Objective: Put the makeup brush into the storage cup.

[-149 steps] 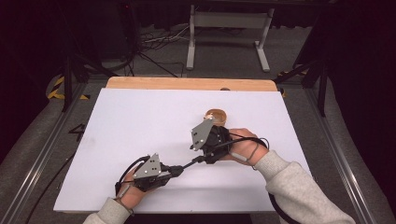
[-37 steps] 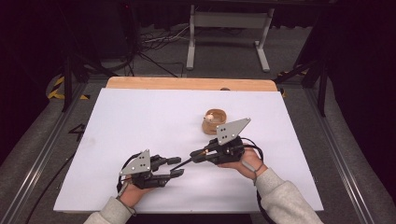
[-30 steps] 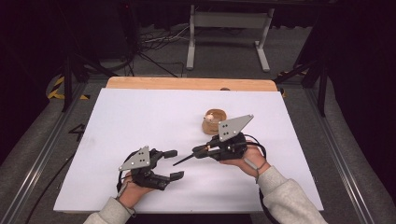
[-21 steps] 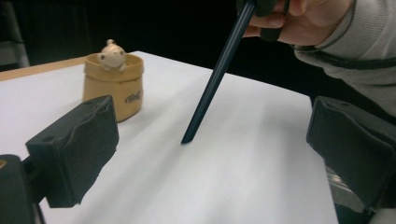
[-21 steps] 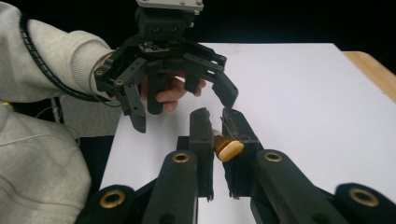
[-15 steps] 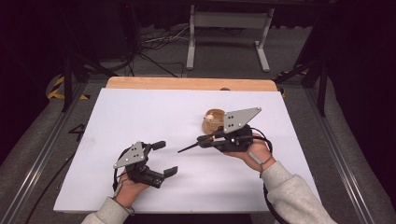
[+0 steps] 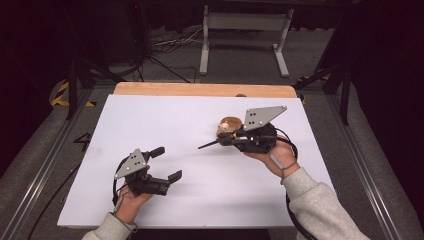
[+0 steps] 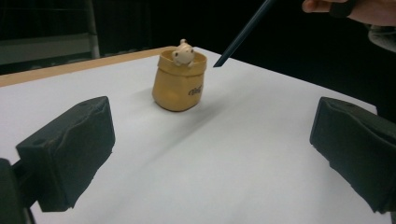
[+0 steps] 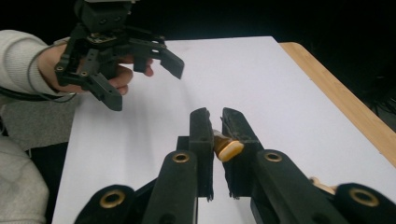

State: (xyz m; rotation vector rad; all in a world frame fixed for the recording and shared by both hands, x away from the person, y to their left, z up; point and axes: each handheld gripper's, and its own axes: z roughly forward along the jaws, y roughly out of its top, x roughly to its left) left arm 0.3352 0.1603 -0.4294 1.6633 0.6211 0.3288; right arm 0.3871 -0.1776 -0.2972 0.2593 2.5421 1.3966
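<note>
though blurred, slim dark pencil (image 7: pixel 210 145)

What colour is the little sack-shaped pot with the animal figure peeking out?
The sack-shaped pot is mustard yellow with dark lettering, and the figure is cream. The left gripper view shows it best.

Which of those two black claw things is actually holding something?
The right gripper, at the right of the high view: its jaws are closed on a thin dark pencil with a tan end. The left gripper has its jaws spread wide with nothing between them.

White table (image 7: pixel 200 120), wooden far edge, tan pouch-shaped holder (image 8: pixel 180 81) standing on it
</note>
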